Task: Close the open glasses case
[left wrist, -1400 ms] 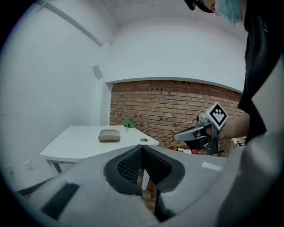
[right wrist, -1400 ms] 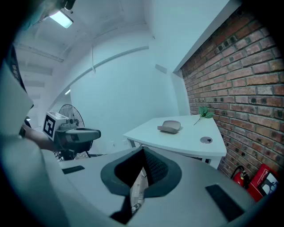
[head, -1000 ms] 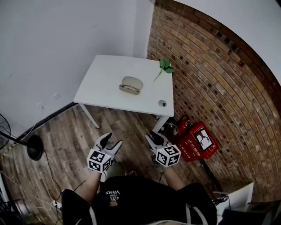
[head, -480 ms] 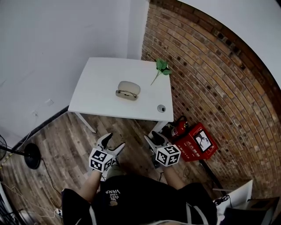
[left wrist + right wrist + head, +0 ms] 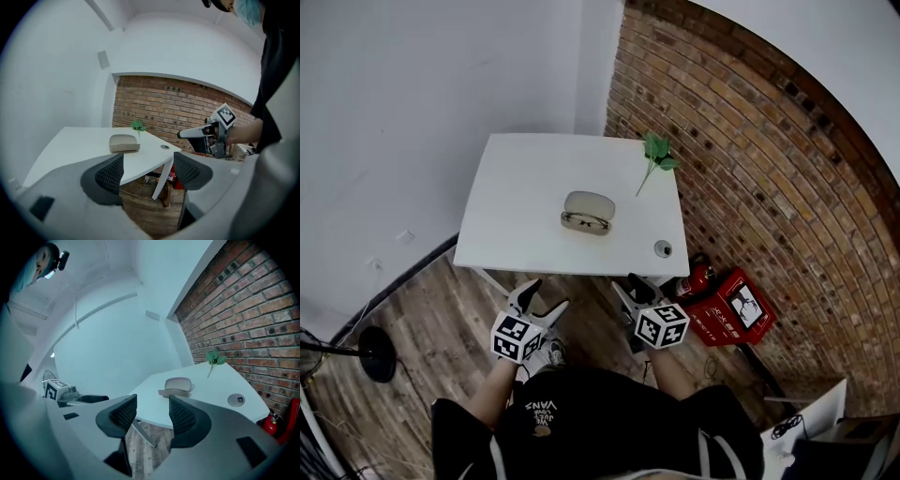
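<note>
Your left gripper [image 5: 544, 295] has its jaws well apart with nothing between them, and it touches nothing. It hangs over the wooden floor [image 5: 422, 300], just short of the near edge of the white table [image 5: 511, 234]. Your right gripper [image 5: 628, 286] is likewise spread wide and empty, beside the left one at the same edge. The glasses case [image 5: 587, 211] lies open near the middle of the tabletop, its pale lid up on the far side, well apart from both grippers. A green sprig [image 5: 656, 157] lies at the far right corner by the brick wall [image 5: 769, 159], and a round grommet [image 5: 662, 248] sits near the right front corner. Nothing stands between your grippers and the case.
</note>
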`<state>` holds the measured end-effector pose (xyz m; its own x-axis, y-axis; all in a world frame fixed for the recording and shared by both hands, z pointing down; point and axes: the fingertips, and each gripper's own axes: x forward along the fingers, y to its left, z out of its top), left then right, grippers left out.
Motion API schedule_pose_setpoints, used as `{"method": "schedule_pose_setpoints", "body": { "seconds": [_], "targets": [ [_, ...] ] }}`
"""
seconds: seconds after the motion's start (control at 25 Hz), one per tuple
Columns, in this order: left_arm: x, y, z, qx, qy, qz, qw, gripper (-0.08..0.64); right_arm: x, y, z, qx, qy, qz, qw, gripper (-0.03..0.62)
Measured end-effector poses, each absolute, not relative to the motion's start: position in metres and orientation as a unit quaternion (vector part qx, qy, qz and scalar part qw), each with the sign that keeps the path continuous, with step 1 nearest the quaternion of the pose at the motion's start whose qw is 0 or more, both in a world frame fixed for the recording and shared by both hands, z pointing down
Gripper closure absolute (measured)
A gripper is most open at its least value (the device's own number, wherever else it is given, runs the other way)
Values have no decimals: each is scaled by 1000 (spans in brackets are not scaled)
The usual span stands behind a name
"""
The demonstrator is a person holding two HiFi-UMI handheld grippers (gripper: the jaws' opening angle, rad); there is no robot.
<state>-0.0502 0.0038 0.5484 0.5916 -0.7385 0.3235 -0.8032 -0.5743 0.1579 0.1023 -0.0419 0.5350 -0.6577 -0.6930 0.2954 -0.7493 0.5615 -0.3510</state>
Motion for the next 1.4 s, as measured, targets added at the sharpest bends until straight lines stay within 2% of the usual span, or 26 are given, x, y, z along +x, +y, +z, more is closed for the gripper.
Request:
{"method": "schedule_pose_setpoints", "body": {
  "seconds": [0.52, 1.0, 1.4],
  "targets": [
    [-111, -60, 557, 899, -396, 126, 141, 229, 55, -102, 537, 454, -861, 221, 58, 397],
    [-113, -108, 572, 887, -415, 127, 157, 230, 58, -175, 554, 443, -862, 235, 75, 400],
    [-82, -163, 590, 879, -420, 143, 176, 230, 69, -254, 573, 412, -869, 253, 107, 407]
  ]
}}
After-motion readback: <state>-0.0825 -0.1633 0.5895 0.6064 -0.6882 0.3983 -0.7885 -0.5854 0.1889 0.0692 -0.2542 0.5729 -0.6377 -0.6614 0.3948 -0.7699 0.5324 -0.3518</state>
